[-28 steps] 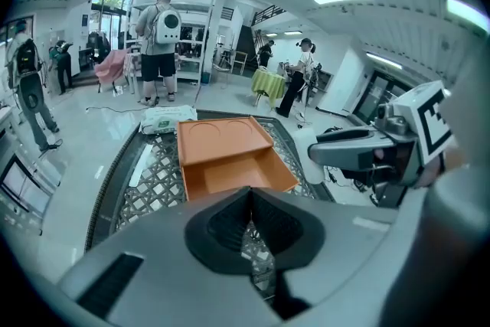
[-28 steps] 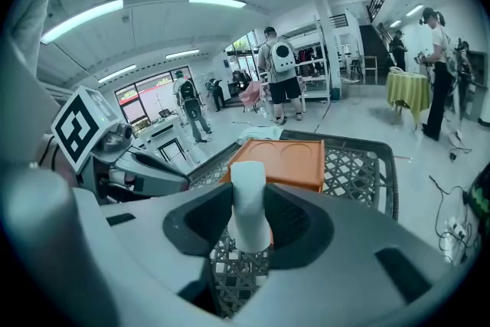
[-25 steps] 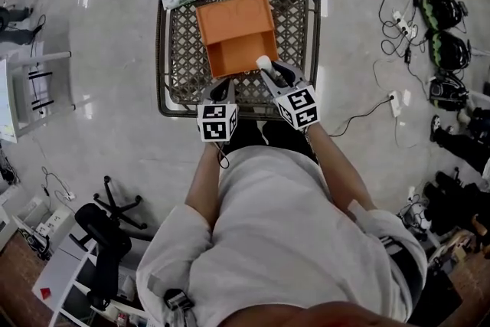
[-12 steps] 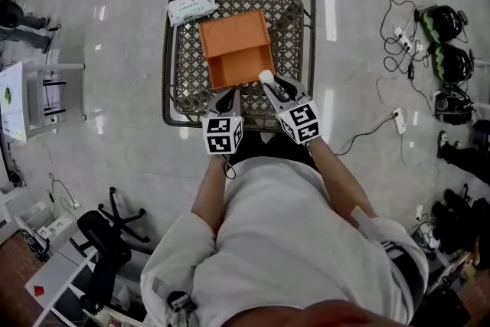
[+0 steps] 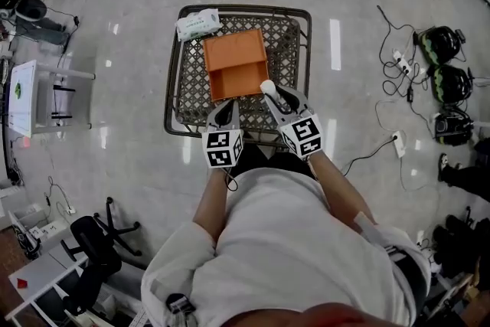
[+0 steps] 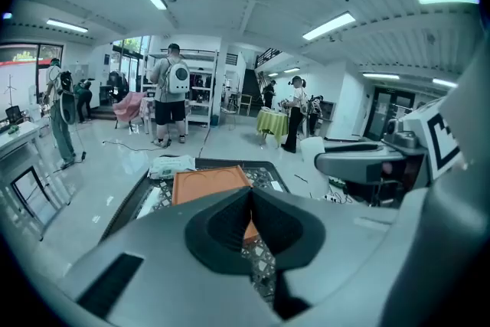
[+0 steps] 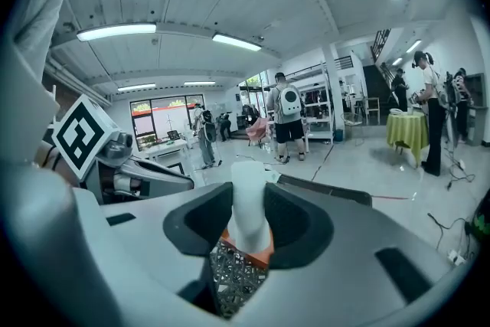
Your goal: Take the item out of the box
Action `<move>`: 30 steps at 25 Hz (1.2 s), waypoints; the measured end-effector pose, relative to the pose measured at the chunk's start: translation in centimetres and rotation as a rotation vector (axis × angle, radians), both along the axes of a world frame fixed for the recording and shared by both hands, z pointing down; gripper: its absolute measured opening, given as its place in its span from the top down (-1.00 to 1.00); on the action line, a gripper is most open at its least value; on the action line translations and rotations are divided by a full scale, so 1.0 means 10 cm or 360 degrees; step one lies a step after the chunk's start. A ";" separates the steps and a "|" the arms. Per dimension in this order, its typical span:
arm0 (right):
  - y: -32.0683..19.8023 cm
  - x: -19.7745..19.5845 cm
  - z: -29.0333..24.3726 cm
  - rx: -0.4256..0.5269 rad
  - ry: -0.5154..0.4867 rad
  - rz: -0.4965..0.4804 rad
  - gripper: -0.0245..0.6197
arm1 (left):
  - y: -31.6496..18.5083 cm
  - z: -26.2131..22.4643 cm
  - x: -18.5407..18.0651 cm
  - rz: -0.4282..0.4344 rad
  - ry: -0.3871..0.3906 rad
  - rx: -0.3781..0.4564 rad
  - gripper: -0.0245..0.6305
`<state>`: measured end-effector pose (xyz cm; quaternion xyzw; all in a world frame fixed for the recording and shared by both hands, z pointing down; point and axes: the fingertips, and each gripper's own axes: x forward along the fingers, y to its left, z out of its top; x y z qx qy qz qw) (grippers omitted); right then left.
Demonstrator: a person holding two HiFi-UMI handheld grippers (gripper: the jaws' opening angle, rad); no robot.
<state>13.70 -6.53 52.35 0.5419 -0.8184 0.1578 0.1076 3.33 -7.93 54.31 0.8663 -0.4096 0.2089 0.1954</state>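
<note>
Two hand-held grippers work at the near edge of a wicker table (image 5: 174, 92), seen from above; at the table's far left corner lies a wipes pack (image 5: 197, 24), untouched; right of it and nearer, the left gripper (image 5: 227, 109) hovers over the near rim with its jaws pressed together on nothing, the lattice showing below them in its own view; at centre sits the orange box (image 5: 236, 61), open, its near compartment showing bare so far as the head view tells; at the box's near right corner stands the white item (image 5: 267, 86), a short rounded piece held upright; furthest right, the right gripper (image 5: 272, 94) is clamped on that item, one jaw on each side, the item's top rising above them.

Progress, as a judgement: the item is gripped and appears raised to, or just past, the box's near edge, with lattice below it in the right gripper view; what seems left is to carry it fully clear and set it down.
</note>
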 end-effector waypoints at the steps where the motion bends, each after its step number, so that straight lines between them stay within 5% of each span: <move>1: 0.01 0.00 -0.08 0.0027 -0.0002 -0.0002 0.52 | 0.01 -0.07 0.01 -0.0007 0.0003 0.0025 0.90; 30: 0.48 0.20 -1.89 0.0742 -0.0049 0.0009 0.54 | 0.33 -1.76 0.24 -0.0101 0.0218 0.0610 0.90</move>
